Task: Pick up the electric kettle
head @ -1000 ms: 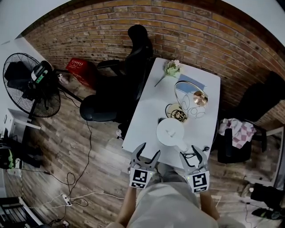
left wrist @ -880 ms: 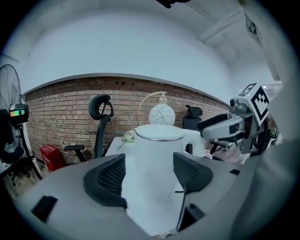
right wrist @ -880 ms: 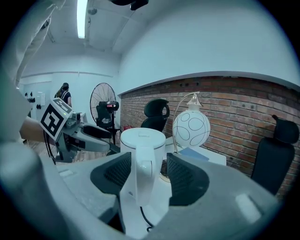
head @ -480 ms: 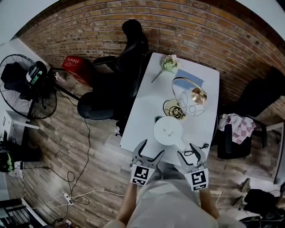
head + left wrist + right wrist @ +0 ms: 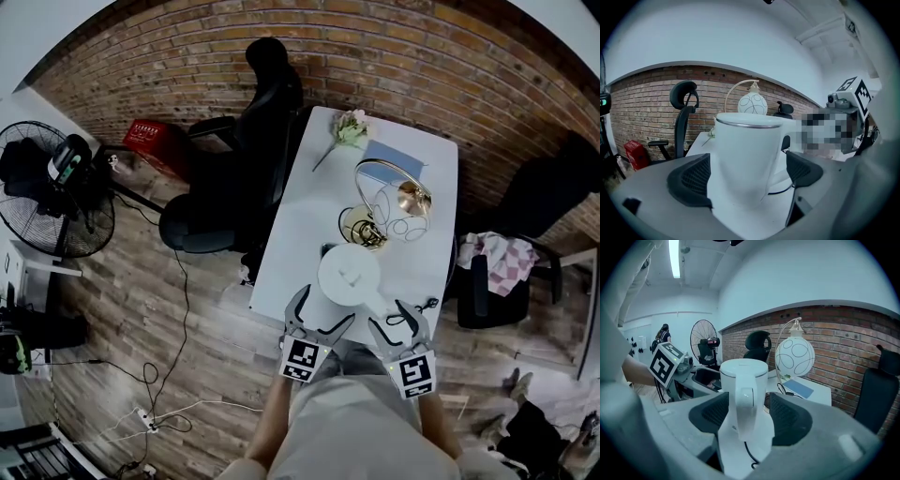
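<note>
Standing on near end of white table [image 5: 309, 225], electric kettle [image 5: 349, 275] was not yet lifted. Left gripper [image 5: 321, 313] jaws were opening, spread toward kettle body. Right gripper [image 5: 395, 321] jaws were opening, spread toward handle [image 5: 744, 404]. No pad touched. Grasp, lift remained.

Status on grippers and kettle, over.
Both jaws opening, nothing gripped: left gripper frames kettle body, right gripper lined up on handle. Kettle upright near table edge. Lamp behind, nothing blocking.
</note>
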`<state>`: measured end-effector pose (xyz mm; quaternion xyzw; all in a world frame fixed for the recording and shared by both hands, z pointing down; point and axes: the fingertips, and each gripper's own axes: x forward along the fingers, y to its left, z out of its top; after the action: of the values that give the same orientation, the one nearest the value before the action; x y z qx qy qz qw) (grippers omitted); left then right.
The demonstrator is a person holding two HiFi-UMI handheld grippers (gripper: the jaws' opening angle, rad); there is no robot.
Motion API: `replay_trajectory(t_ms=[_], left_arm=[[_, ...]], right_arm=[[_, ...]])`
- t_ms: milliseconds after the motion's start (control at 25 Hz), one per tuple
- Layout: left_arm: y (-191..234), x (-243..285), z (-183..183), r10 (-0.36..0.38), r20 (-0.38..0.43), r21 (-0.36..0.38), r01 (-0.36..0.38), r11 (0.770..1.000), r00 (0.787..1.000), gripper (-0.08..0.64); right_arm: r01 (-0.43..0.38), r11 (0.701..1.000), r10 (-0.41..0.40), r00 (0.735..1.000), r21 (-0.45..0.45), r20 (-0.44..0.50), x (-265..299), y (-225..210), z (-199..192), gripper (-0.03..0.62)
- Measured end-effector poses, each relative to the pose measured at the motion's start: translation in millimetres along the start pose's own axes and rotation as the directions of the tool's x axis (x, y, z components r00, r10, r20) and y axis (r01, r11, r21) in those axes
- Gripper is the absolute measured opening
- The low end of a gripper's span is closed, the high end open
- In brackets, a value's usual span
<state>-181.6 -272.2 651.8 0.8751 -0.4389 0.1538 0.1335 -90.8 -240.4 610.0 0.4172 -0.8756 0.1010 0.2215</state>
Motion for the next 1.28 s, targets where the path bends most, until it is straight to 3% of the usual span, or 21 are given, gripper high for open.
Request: replay_trajectory(t_ms=[400, 680, 840, 880, 960, 1120, 1280], left_arm=[[-4, 23, 4, -0.03, 0.036, 0.006, 0.029, 1.0, 0.999, 0.554], [-3, 36, 1, -0.039, 0.027, 0.017, 0.039, 0.999, 0.999, 0.566], [4, 43, -6, -0.016, -0.005, 0.058, 0.016, 0.998, 1.0, 0.566], [5, 44, -9, -0.011, -0.019, 0.07, 0.012, 0.997, 1.0, 0.566], [7, 47, -10, -0.014, -0.031, 0.086, 0.017, 0.996, 0.999, 0.566], [7, 46, -9, -0.017, -0.018, 0.094, 0.019, 0.995, 1.0, 0.566], [7, 44, -10, -0.003, -0.017, 0.098, 0.004, 0.995, 1.0, 0.566]], right_arm=[[-0.03, 0.999, 0.03, 0.999, -0.039, -0.023, 10, 3, -5, 0.264], [-0.021, 1.0, 0.02, 0.999, -0.02, -0.034, 16, 0, -7, 0.264], [-0.035, 0.998, 0.034, 0.999, -0.046, -0.018, 20, 0, -5, 0.264], [-0.041, 0.997, 0.041, 0.999, -0.061, -0.007, 20, 1, -3, 0.256], [-0.056, 0.993, 0.058, 0.998, -0.106, 0.019, 22, 2, 0, 0.166], [-0.071, 0.994, 0.073, 0.997, -0.088, 0.027, 20, 3, 1, 0.164], [-0.081, 0.989, 0.087, 0.995, -0.126, 0.043, 20, 3, 1, 0.164]])
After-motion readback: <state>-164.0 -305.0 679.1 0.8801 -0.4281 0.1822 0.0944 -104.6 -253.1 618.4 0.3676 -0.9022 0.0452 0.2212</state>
